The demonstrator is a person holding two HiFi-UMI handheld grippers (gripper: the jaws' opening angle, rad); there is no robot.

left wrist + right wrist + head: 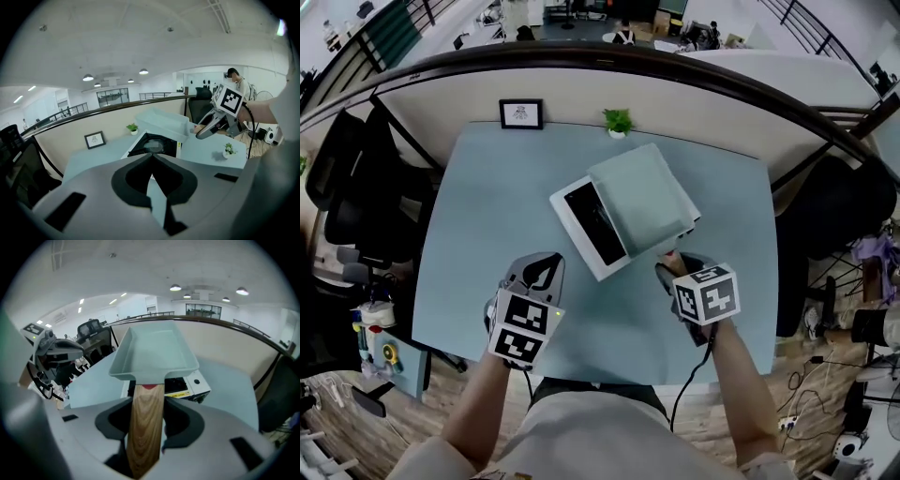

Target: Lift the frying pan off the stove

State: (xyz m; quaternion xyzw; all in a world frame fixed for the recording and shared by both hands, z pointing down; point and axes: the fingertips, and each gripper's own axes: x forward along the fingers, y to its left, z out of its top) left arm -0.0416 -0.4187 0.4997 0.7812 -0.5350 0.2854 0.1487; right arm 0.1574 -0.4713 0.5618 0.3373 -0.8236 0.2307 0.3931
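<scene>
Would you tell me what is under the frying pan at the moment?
The white stove sits under the frying pan. Its black glass shows beside it; the pan covers the rest.

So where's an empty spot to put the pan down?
Biggest bare patch of table: the left side, between the picture frame and the left claw. Also bare: the front strip between it and the right claw. The middle is crowded by the stove, with the frying pan above it.

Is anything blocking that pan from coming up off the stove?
Nothing visible does. The right gripper grips the pan by its handle, and the pan hangs over the stove with only open air above it. The left gripper sits off to the side, clear of both.
</scene>
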